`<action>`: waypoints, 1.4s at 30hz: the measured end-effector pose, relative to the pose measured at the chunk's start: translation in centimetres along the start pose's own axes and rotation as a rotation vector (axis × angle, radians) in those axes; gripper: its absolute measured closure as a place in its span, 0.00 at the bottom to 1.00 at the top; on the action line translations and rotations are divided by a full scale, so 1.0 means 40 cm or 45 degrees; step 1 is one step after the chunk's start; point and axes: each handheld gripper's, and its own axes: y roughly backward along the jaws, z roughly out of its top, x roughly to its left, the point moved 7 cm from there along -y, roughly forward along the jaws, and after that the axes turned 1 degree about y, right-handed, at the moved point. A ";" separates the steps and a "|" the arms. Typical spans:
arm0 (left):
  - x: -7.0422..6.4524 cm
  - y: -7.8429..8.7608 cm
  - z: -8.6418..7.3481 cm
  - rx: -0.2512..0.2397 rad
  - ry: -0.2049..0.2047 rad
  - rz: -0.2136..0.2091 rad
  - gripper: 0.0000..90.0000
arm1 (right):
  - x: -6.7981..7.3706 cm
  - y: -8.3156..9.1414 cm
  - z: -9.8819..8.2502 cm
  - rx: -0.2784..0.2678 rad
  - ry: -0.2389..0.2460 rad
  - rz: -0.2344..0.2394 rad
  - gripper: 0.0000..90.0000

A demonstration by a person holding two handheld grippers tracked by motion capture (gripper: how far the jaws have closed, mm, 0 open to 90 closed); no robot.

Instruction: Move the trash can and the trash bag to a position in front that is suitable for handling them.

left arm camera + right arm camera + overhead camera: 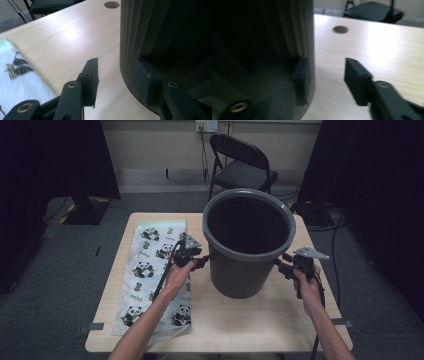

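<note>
A big grey bucket [240, 270] stands upright on the wooden table [240, 320], dark inside. To its left lies a white panda-print cloth [145, 270]. My left gripper [202, 260] is at the bucket's left wall and my right gripper [280, 265] at its right wall, both low against its side. In the left gripper view the jaws of the left gripper [116, 62] stand partly open; one jaw lies in front of the bucket [162, 30], the other over bare table. In the right gripper view the right gripper [326, 61] stands the same way beside the bucket [262, 37]. Neither holds anything.
The cloth [22, 82] covers the table's left strip. A round cable hole [111, 4] sits near the far edge of the table, also seen as a hole [340, 29]. A black folding chair [245, 165] stands behind the table. Cables run over the floor at the right.
</note>
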 end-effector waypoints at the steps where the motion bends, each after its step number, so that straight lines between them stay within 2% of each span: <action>1: 0.000 0.000 0.000 0.000 0.000 0.000 0.62 | 0.000 0.000 0.000 0.000 0.000 0.000 0.66; 2: -0.007 0.017 -0.013 -0.006 0.004 -0.014 0.62 | 0.010 0.009 -0.003 0.013 0.012 0.017 0.65; 3: -0.013 0.033 -0.023 0.002 0.010 -0.029 0.62 | 0.030 0.026 -0.011 0.034 0.063 0.035 0.62; 4: -0.023 0.065 -0.035 -0.008 -0.022 -0.055 0.61 | 0.036 0.034 -0.014 0.043 0.075 0.048 0.56; 5: -0.023 0.065 -0.035 -0.008 -0.022 -0.055 0.58 | 0.037 0.038 -0.016 0.049 0.081 0.041 0.49; 6: -0.022 0.099 -0.042 -0.045 -0.017 -0.090 0.49 | 0.038 0.044 -0.013 0.043 0.094 0.028 0.42; 7: -0.010 0.110 -0.039 -0.074 -0.018 -0.056 0.39 | 0.036 0.045 -0.009 0.035 0.100 0.028 0.34; 8: -0.010 0.110 -0.039 -0.074 -0.018 -0.056 0.36 | 0.032 0.041 -0.002 0.032 0.083 0.037 0.24; 9: 0.026 0.110 -0.031 -0.085 0.071 0.026 0.36 | 0.023 0.033 0.011 0.031 0.042 0.030 0.20; 10: 0.026 0.110 -0.031 -0.085 0.071 0.026 0.35 | 0.023 0.033 0.011 0.031 0.042 0.030 0.20; 11: 0.044 0.099 -0.022 -0.096 0.166 0.013 0.33 | 0.010 0.017 0.040 -0.005 0.014 -0.031 0.23; 12: 0.043 0.091 -0.020 -0.082 0.171 0.011 0.31 | 0.010 0.012 0.049 -0.022 -0.003 -0.035 0.24; 13: 0.037 0.084 -0.018 -0.080 0.164 0.000 0.31 | 0.015 0.006 0.059 -0.040 -0.032 0.005 0.30; 14: 0.037 0.084 -0.018 -0.080 0.164 0.000 0.31 | 0.015 0.006 0.059 -0.040 -0.032 0.005 0.30; 15: 0.029 0.081 -0.018 -0.073 0.160 -0.019 0.31 | 0.021 0.001 0.064 -0.045 -0.048 0.031 0.32; 16: 0.016 0.085 -0.020 -0.080 0.155 -0.041 0.42 | 0.035 0.000 0.063 -0.045 -0.035 0.039 0.42; 17: 0.016 0.085 -0.020 -0.080 0.155 -0.041 0.44 | 0.035 0.000 0.063 -0.045 -0.035 0.039 0.42; 18: 0.013 0.093 -0.023 -0.082 0.125 -0.035 0.45 | 0.050 0.005 0.057 -0.039 0.003 0.030 0.49; 19: 0.009 0.110 -0.032 -0.076 0.117 -0.055 0.46 | 0.058 0.007 0.051 -0.023 0.016 0.034 0.50; 20: 0.009 0.110 -0.032 -0.076 0.117 -0.055 0.48 | 0.065 0.010 0.046 -0.010 0.021 0.041 0.50; 21: 0.006 0.132 -0.044 -0.084 0.100 -0.079 0.47 | 0.076 0.014 0.040 -0.002 0.045 0.053 0.50; 25: -0.002 0.173 -0.069 -0.073 0.098 -0.100 0.45 | 0.112 0.038 0.025 0.014 0.074 0.107 0.46; 28: -0.009 0.193 -0.079 -0.069 0.074 -0.105 0.51 | 0.129 0.049 0.019 0.022 0.079 0.141 0.46; 29: -0.017 0.211 -0.091 -0.068 0.083 -0.126 0.51 | 0.154 0.065 0.011 0.047 0.100 0.222 0.54; 30: -0.017 0.211 -0.091 -0.068 0.083 -0.126 0.55 | 0.160 0.070 0.009 0.057 0.109 0.232 0.51; 31: -0.022 0.230 -0.106 -0.061 0.092 -0.155 0.57 | 0.167 0.075 0.006 0.066 0.114 0.238 0.49; 32: -0.022 0.230 -0.106 -0.061 0.092 -0.155 0.53 | 0.172 0.080 0.002 0.065 0.116 0.247 0.46; 33: -0.026 0.239 -0.114 -0.075 0.104 -0.168 0.52 | 0.174 0.082 -0.002 0.060 0.103 0.258 0.44; 34: -0.033 0.244 -0.119 -0.081 0.122 -0.203 0.56 | 0.176 0.084 -0.007 0.066 0.086 0.278 0.46; 35: -0.034 0.248 -0.123 -0.079 0.118 -0.203 0.57 | 0.180 0.087 -0.011 0.088 0.079 0.303 0.46; 38: -0.042 0.256 -0.128 -0.086 0.103 -0.199 0.56 | 0.187 0.097 -0.012 0.091 0.103 0.318 0.48; 39: -0.045 0.259 -0.130 -0.087 0.112 -0.215 0.56 | 0.189 0.098 -0.013 0.093 0.102 0.327 0.47; 41: -0.041 0.262 -0.136 -0.094 0.114 -0.176 0.51 | 0.188 0.096 -0.013 0.096 0.094 0.319 0.44; 42: -0.039 0.261 -0.136 -0.095 0.131 -0.158 0.45 | 0.187 0.095 -0.012 0.095 0.094 0.318 0.42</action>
